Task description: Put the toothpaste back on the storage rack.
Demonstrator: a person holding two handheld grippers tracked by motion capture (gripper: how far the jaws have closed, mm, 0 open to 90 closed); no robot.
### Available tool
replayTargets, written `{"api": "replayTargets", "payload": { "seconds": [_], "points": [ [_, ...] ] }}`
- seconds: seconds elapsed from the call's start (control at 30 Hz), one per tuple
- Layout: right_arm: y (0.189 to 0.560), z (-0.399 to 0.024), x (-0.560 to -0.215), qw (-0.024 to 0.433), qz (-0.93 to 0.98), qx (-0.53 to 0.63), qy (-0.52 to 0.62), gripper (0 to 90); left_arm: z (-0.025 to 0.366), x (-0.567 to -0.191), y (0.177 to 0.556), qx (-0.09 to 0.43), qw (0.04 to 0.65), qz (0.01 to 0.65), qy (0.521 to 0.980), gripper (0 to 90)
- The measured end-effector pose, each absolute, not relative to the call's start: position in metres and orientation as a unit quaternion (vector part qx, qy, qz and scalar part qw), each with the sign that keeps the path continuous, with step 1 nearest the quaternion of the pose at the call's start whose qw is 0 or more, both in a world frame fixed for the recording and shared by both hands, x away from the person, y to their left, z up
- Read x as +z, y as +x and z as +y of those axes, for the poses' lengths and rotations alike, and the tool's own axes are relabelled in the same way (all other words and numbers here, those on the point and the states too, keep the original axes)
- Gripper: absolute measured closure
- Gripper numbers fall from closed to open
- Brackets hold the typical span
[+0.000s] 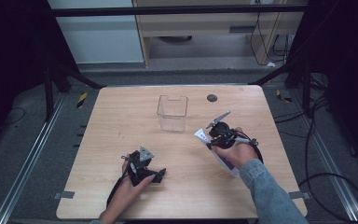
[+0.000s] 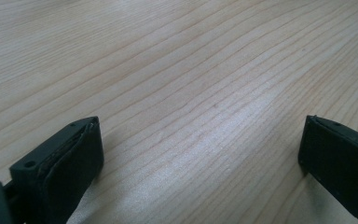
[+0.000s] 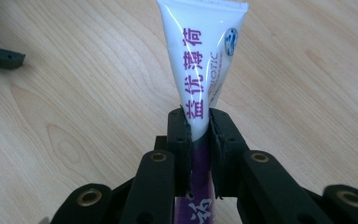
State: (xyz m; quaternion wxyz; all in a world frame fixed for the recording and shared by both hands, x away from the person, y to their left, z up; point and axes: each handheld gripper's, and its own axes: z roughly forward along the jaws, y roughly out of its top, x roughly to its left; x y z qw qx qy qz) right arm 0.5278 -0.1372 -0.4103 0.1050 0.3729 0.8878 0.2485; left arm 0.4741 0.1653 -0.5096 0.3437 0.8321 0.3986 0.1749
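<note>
A white and purple toothpaste tube [image 3: 204, 60] with purple lettering is clamped between the jaws of my right gripper [image 3: 199, 123], its flat crimped end pointing away from the camera over the wood. In the high view the tube [image 1: 202, 136] pokes out past the right gripper [image 1: 223, 135] at the table's right middle, with its lower part [image 1: 227, 164] under the hand. A clear plastic container [image 1: 172, 112] stands empty at the back centre. My left gripper [image 1: 149, 171] rests low near the front left, its jaws wide apart over bare wood, as the left gripper [image 2: 200, 154] view confirms.
A wooden table [image 1: 121, 116] on a dark frame holds everything. A small black round disc [image 1: 211, 98] sits near the back edge, right of the container. Cables lie on the floor to the right.
</note>
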Motion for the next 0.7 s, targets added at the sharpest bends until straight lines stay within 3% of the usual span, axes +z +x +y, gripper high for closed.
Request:
{"api": "replayTargets", "payload": {
  "seconds": [0.47, 0.7],
  "points": [
    [0.515, -0.150, -0.368, 0.154, 0.854, 0.335, 0.366, 79.6, 0.165, -0.510, 0.474, 0.175, 0.344, 0.399, 0.832, 0.0],
    [0.516, -0.149, -0.363, 0.168, 0.843, 0.359, 0.365, 79.6, 0.165, -0.510, 0.474, 0.175, 0.344, 0.399, 0.832, 0.0]
  ]
}}
